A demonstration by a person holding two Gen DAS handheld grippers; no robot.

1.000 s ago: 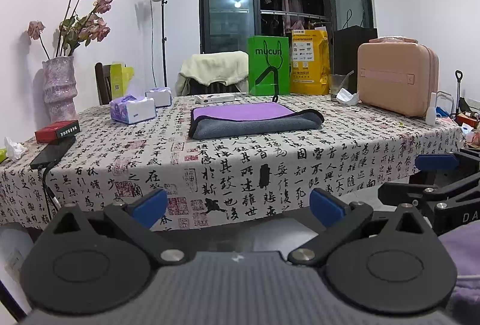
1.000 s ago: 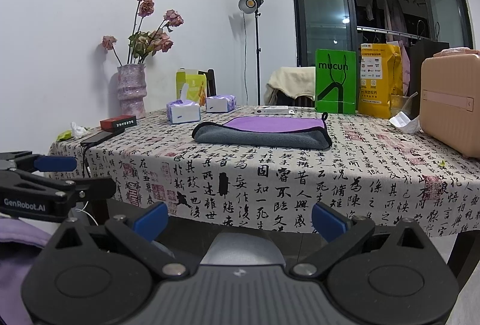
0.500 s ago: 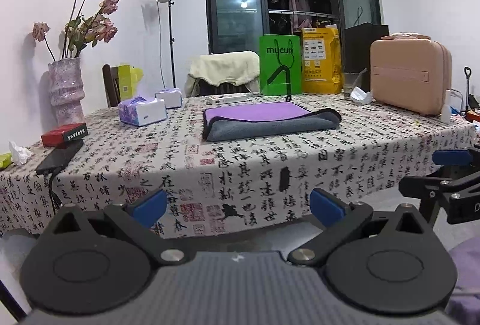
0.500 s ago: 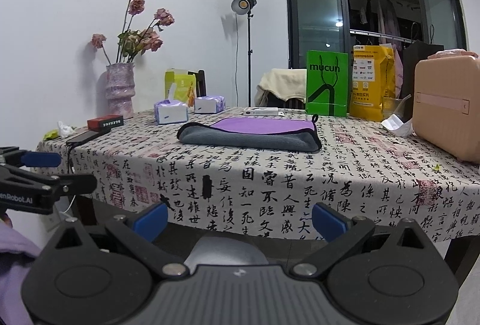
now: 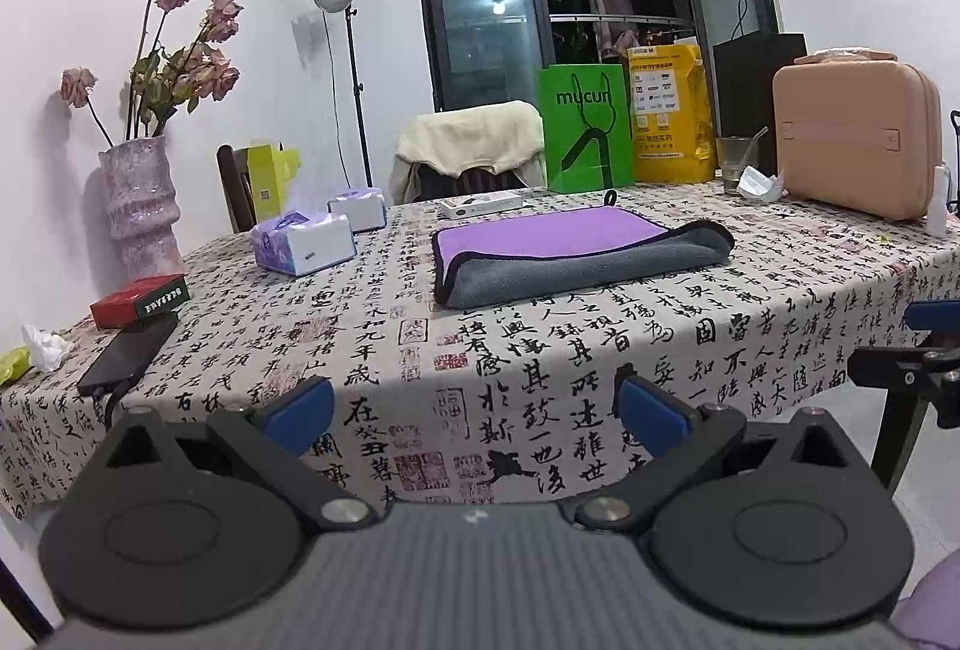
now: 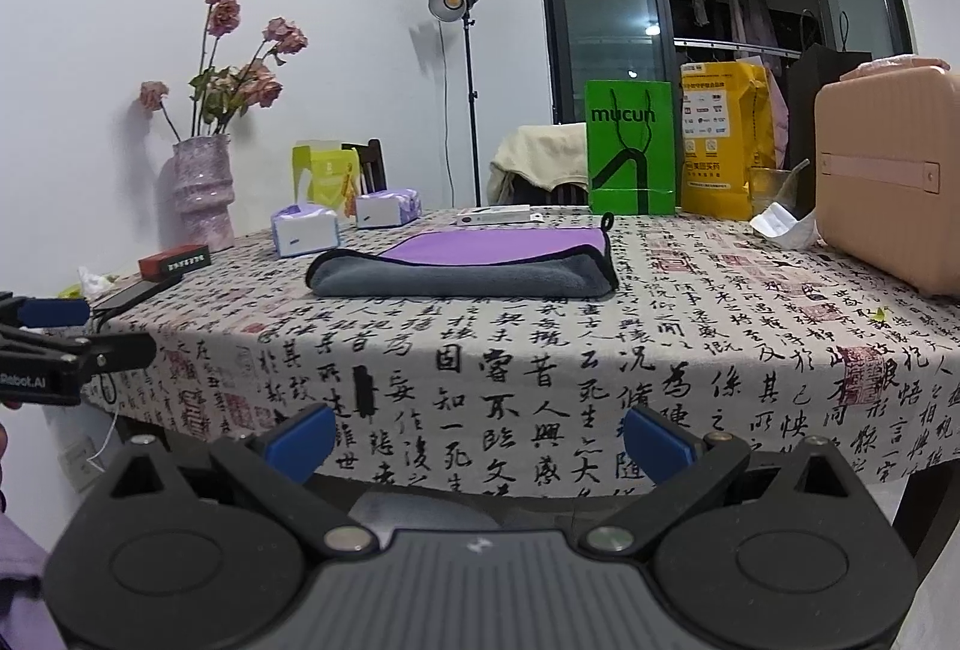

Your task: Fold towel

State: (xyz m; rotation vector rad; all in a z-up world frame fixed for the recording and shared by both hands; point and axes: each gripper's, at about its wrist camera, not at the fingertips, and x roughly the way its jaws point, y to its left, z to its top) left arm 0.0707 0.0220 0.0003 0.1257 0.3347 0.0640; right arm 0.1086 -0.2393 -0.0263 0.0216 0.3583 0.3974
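Note:
A purple and grey towel (image 5: 576, 254) lies folded flat on the table with the calligraphy cloth (image 5: 540, 350); it also shows in the right wrist view (image 6: 468, 269). My left gripper (image 5: 474, 413) is open and empty, held in front of the table's near edge, well short of the towel. My right gripper (image 6: 480, 437) is open and empty, also in front of the near edge. The right gripper shows at the right edge of the left wrist view (image 5: 924, 350). The left gripper shows at the left edge of the right wrist view (image 6: 54, 344).
On the table stand two tissue boxes (image 5: 303, 245), a vase of dried roses (image 5: 141, 206), a red box (image 5: 139, 299), a phone (image 5: 126, 353), a green bag (image 5: 585, 134), a yellow bag (image 5: 666, 113), a glass (image 5: 735, 164) and a pink case (image 5: 855, 140). A chair (image 5: 468, 164) stands behind.
Both grippers have risen and moved closer to the table; the tabletop and towel now show more from above. Both stay open. The towel has not moved.

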